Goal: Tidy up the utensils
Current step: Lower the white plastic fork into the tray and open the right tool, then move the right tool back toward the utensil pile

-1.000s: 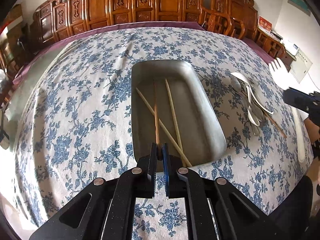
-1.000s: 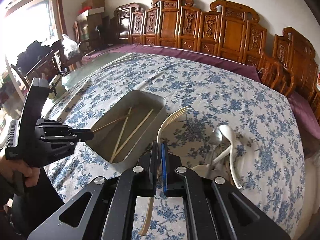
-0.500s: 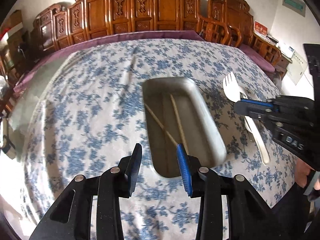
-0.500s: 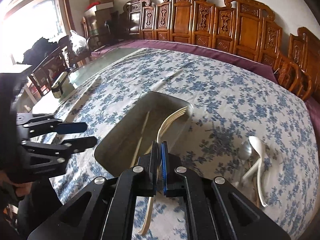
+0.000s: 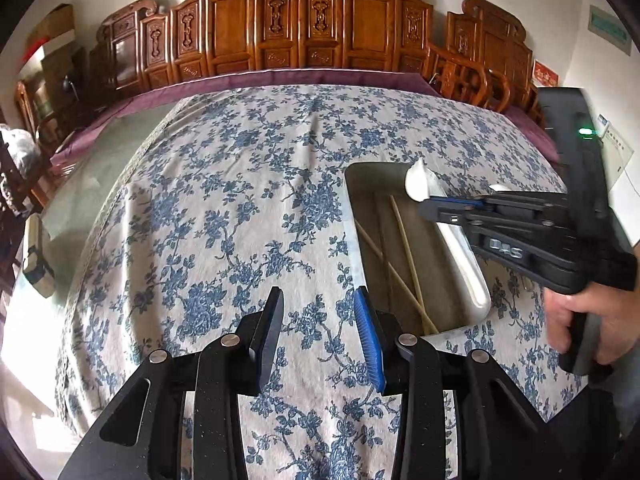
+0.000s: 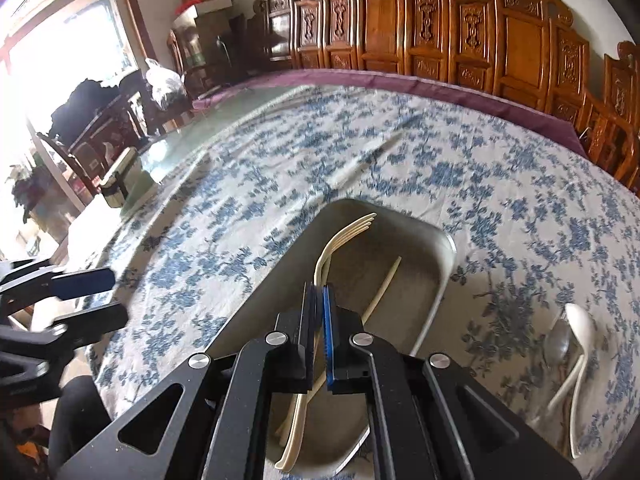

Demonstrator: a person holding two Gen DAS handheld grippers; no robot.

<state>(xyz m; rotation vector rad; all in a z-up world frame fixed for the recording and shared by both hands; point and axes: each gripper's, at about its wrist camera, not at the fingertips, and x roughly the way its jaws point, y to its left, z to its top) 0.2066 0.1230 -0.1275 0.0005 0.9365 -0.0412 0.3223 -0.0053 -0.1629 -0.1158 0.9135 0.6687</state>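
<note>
A grey metal tray lies on the blue-flowered tablecloth with wooden chopsticks in it. My right gripper is shut on a cream plastic fork and holds it over the tray, tines pointing away. My left gripper is open and empty, over the cloth left of the tray.
A white spoon and a metal spoon lie on the cloth right of the tray. Carved wooden chairs line the far wall. Bare glass tabletop shows beyond the cloth's left edge.
My left gripper let go of a chopstick into the tray, opened and drew back to the left. My right gripper carried the fork from beside the tray to over it.
</note>
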